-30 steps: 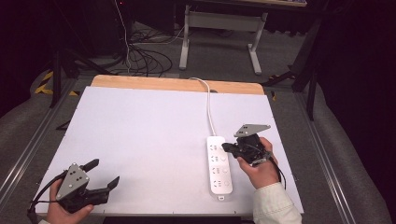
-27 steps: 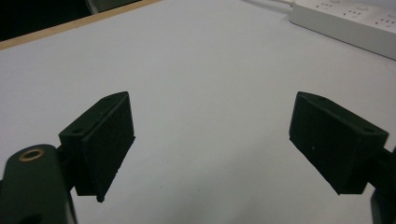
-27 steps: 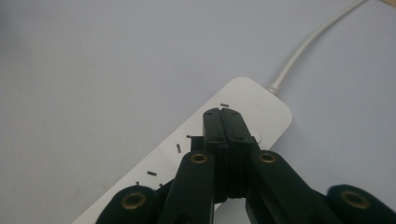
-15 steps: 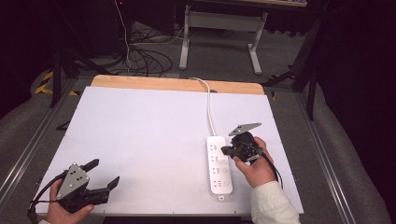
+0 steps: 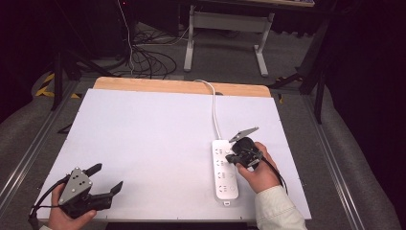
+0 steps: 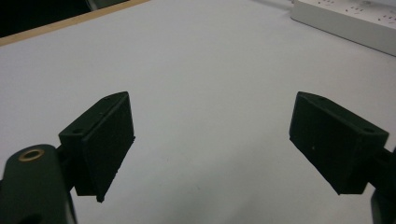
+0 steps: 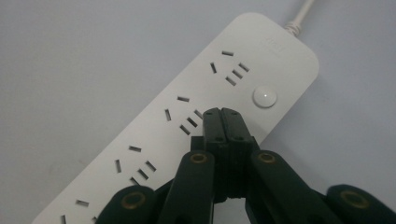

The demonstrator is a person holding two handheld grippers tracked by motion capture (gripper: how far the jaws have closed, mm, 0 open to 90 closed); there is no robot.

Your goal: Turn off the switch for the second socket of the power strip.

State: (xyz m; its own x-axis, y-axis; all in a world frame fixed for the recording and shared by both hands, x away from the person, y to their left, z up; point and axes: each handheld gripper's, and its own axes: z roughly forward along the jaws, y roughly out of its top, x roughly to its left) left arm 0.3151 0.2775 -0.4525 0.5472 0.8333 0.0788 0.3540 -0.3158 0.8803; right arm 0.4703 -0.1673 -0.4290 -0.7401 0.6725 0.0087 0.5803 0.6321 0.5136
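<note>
since a second ago the right gripper (image 5: 233,156) has slid onto the power strip (image 5: 224,172), jaws pressed together just short of its round button (image 7: 264,96). strip's long axis runs away from the person. left gripper (image 5: 106,179), spread wide, sits well apart.

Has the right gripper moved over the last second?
Yes. The right gripper has crept up along the power strip toward its cord end; the strip itself stayed put. Its jaws are shut.
</note>
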